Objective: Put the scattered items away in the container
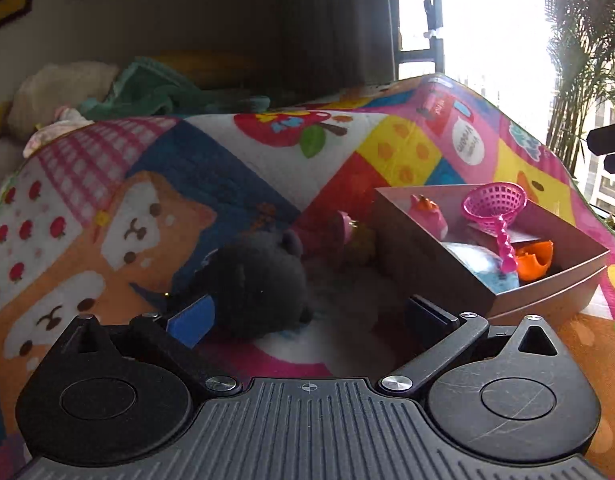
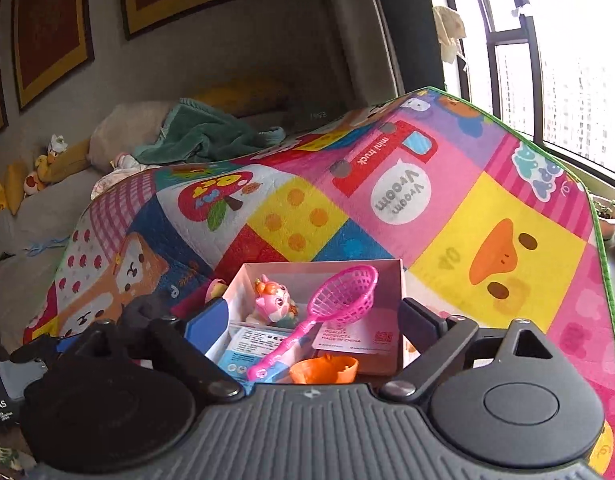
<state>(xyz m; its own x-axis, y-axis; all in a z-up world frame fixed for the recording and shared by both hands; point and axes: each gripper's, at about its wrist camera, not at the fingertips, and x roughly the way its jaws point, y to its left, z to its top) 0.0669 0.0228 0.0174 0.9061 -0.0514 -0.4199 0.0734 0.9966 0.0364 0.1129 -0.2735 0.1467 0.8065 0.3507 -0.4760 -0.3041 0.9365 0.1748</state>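
Fingers spread wide and grasping nothing, the left gripper [image 1: 307, 316] is closing in on a dark plush toy [image 1: 259, 280] lying on the play mat [image 1: 407, 148] beside the half-filled box [image 1: 547, 304], while the right gripper [image 2: 313, 320], equally released, is hovering over it.

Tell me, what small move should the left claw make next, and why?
Probably ease the left claw forward around the dark plush toy and close on it. Its jaws stand open and empty, the toy lies on the mat just ahead, outside the box, which already holds the pink scoop.
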